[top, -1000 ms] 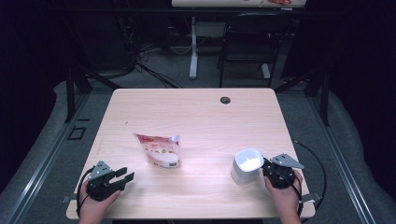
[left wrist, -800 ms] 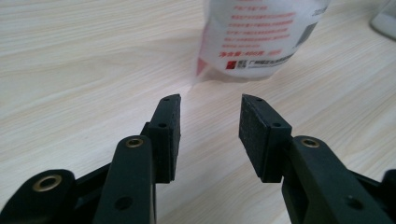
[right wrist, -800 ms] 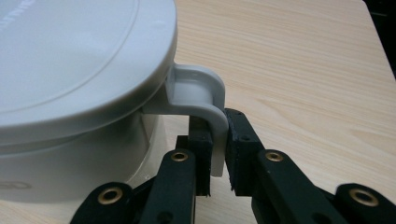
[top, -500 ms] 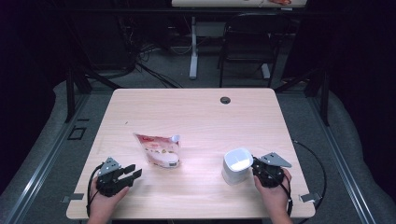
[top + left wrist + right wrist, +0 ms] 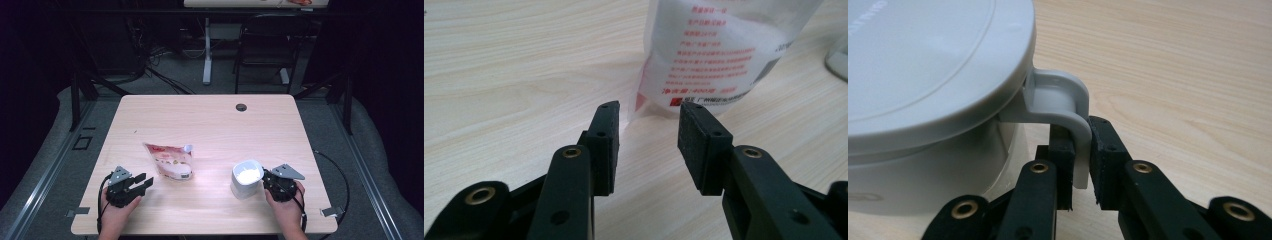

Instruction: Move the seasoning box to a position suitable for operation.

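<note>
On the light wooden table (image 5: 210, 125) a person works with a claw in each hand. The right claw (image 5: 274, 183) sits near the table's front right corner, with the hand (image 5: 286, 210) behind it at the table edge. Its jaws are clenched on the handle (image 5: 1070, 115) of a white jug (image 5: 246, 178); in the right gripper view the two black pads press the flat downward tab of that curved handle from both sides, and the jug's round lid (image 5: 923, 60) spreads across the upper left. The jug stands on the table, touching the claw, to the claw's left as seen from above.

The left claw (image 5: 142, 181) lies near the front left of the table, held low over the wood by the left hand (image 5: 117, 212). It is released: the left gripper view shows a plain gap between the two pads with bare table between them and nothing gripped. Just ahead of its jaw tips lies a white spouted pouch (image 5: 169, 161) with red printing, flat on the table, its capped spout (image 5: 188, 148) pointing toward the far right. The pouch's near end lies close to the jaw tips; whether it touches them cannot be told. Pouch and jug are apart, with bare table between them.

A dark round grommet (image 5: 241, 107) sits in the table near its far edge. Cables (image 5: 327, 165) trail from the right claw over the table's right side.
</note>
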A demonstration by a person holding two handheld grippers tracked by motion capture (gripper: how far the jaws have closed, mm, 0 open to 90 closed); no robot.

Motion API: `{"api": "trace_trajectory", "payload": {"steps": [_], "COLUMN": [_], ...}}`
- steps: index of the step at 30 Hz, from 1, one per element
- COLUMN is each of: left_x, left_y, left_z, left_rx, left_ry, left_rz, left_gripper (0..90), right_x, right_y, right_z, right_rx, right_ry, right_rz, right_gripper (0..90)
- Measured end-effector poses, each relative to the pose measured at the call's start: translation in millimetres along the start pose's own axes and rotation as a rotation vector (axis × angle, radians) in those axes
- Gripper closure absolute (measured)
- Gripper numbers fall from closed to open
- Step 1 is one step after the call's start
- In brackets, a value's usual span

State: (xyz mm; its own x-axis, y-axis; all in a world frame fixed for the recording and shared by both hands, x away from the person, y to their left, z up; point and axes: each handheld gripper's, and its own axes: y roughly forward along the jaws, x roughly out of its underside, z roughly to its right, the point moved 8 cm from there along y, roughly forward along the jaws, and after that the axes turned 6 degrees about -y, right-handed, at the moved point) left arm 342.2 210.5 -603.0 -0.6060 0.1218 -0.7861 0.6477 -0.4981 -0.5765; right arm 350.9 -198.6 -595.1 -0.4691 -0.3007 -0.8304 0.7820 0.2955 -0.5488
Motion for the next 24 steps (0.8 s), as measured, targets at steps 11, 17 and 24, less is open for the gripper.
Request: {"api": "trace_trajectory", "payload": {"steps": [11,17,24], "left_x": [3.5,3.2,1.1], "left_y": [-2.9,-3.4,-5.0], "left_z": [5.4,7.2,9.9], "left_rx": [0.031,0.047,0.061], "left_ry": [0.052,0.072,0.076], "left_rz": [-0.03,-0.038,-0.028], "left_gripper": [59.8,59.8,59.9], "right_x": [4.4,8.7,10.8], "right_y": [-11.9,-22.0,-28.6], "right_z": [-8.3,-13.5,-17.5], "right_rx": [-0.104,-0.141,-0.16], "right_ry": [-0.033,-0.054,-0.056], "right_rz": [0.014,-0.003,-0.005], "right_gripper": [77.6,80.1,80.3]}}
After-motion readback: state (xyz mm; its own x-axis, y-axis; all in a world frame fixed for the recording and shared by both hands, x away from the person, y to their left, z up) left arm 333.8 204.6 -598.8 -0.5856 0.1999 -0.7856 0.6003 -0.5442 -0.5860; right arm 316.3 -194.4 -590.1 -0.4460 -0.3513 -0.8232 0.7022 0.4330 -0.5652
